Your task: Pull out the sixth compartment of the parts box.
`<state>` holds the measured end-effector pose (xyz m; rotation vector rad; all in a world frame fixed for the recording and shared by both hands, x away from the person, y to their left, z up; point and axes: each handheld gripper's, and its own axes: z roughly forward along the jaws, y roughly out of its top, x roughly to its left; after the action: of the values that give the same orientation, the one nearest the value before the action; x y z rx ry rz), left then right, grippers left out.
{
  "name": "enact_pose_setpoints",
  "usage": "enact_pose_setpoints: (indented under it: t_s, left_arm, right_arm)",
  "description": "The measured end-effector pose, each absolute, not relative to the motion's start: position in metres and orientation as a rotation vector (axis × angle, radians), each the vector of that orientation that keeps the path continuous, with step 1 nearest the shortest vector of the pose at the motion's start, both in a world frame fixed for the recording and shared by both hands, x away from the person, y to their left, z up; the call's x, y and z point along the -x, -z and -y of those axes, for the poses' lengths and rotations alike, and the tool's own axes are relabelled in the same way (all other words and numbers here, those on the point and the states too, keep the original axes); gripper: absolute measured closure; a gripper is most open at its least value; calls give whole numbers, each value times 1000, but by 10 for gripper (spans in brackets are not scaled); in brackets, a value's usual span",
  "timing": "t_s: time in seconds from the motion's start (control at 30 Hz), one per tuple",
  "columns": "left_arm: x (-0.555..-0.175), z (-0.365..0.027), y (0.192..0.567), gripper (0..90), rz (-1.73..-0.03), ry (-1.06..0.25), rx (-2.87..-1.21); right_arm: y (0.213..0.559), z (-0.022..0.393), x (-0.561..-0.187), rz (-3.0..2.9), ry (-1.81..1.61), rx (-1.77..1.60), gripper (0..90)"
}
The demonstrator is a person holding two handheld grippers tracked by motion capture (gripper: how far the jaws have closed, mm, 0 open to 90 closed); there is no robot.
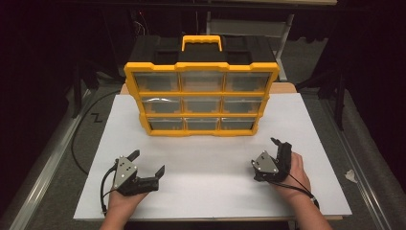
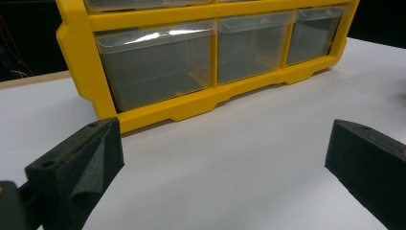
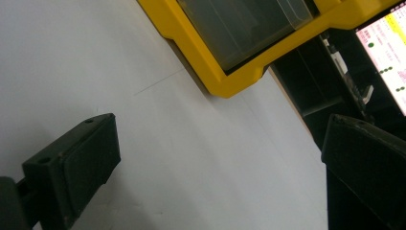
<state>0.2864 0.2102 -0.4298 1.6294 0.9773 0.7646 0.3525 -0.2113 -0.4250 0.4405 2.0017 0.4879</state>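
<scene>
Here's the yellow plastic organiser case with its black top, yellow carry handle and nine clear drawers (image 1: 201, 98), standing upright at the far edge of the white table board (image 1: 210, 191), centred between its left and right edges. All nine drawers sit pushed in, three rows of three. Near the left front corner, the left gripper (image 1: 149, 163) rests in the person's left hand (image 1: 125, 200), jaws spread wide with nothing between them. Over by the right front corner, the right gripper (image 1: 281, 143) sits in the right hand (image 1: 293, 178), turned on its side, jaws also wide apart and empty. Both tools are well apart from the case, bare white board between. In the right gripper view, a lit screen (image 3: 389, 48) glows beyond the board's edge.
</scene>
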Motion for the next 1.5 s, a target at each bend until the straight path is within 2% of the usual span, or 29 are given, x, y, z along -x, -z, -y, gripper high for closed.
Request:
enact_pose_setpoints:
  t_s: [1.5]
  left_arm:
    - [-286, -210, 429, 2, -966, -764, -1622]
  right_arm:
    - [429, 195, -337, -1892, -119, -33, 9]
